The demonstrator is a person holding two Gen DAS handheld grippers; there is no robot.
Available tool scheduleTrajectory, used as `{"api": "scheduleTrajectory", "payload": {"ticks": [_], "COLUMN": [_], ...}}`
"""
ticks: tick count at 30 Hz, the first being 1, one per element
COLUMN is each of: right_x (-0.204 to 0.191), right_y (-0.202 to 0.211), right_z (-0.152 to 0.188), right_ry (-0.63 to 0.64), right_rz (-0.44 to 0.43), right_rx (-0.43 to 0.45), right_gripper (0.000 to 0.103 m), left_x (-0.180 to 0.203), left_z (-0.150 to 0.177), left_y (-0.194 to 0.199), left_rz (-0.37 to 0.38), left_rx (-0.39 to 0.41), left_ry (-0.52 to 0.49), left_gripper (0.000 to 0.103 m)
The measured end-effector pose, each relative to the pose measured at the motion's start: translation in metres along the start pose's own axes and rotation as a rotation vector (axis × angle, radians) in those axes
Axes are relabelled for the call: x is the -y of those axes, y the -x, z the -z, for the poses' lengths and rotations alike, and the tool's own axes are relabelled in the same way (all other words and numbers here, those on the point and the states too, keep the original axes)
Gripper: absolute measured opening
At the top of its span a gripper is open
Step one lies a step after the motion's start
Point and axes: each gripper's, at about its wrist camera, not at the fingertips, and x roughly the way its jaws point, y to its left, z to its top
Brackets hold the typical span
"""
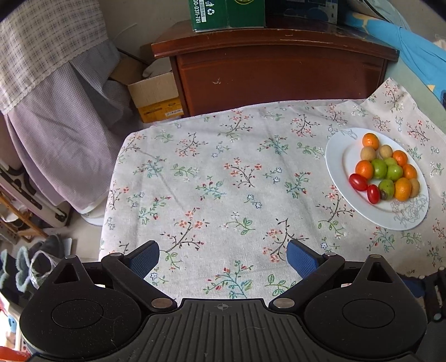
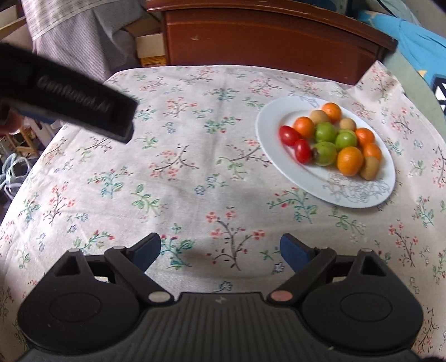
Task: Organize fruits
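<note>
Both of my grippers hang over the tabletop [image 1: 223, 172] with their fingers spread wide and nothing between them. My left gripper [image 1: 223, 252] has only the flowered cloth [image 1: 195, 156] under its blue pads. The white plate [image 1: 338, 156] of fruit lies ahead of those fingers and well off to their right, near the cloth's right edge. My right gripper [image 2: 220, 247] is likewise released over bare cloth; from it the plate [image 2: 267, 122] sits ahead and to the right of the right-hand finger, well apart from both pads.

On the plate the fruit is heaped together and touching: two red cherry tomatoes [image 2: 295, 142] on the side nearest my fingers, green round fruits [image 2: 326, 132] in the middle, orange ones [image 2: 349, 160] around them, and a few small tan-brown fruits [image 2: 370, 167] at the far and right edges.

In the right wrist view, the dark body of my left gripper [image 2: 83, 108] reaches in ahead and left of the right fingers, blurred.

Beyond the tabletop stands a dark wooden cabinet [image 1: 278, 75] with a green box [image 1: 225, 14] on top. To its left sits an open cardboard box [image 1: 153, 92] on the floor, and checked lilac fabric [image 1: 55, 97] hangs further left. Blue fabric [image 1: 418, 47] lies at the far right.
</note>
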Motion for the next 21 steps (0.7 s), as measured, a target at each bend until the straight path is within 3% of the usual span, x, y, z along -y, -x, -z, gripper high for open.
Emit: {"api": "scheduleTrajectory", "payload": {"ticks": [5,10,21], "right_x": [-0.021,-0.026,-0.03], "right_y": [-0.004,-0.007,-0.011], "right_z": [0.01,0.015,0.023], "right_ry": [0.073,0.08,0.071], "right_rz": [-0.049,-0.062,-0.062], "right_rx": [0.023,0.08,0.216], "right_gripper": [0.092,0.102,0.102], "left_x": [0.0,0.0,0.001], "left_z": [-0.001,-0.002,-0.002], "left_y": [0.002,0.004,0.006], "left_rz": [0.015,0.028,0.049], "left_rx": [0.003,0.003,0.011], "left_ry": [0.006,0.013,0.01], "left_gripper": [0.099,0.099,0.099]}}
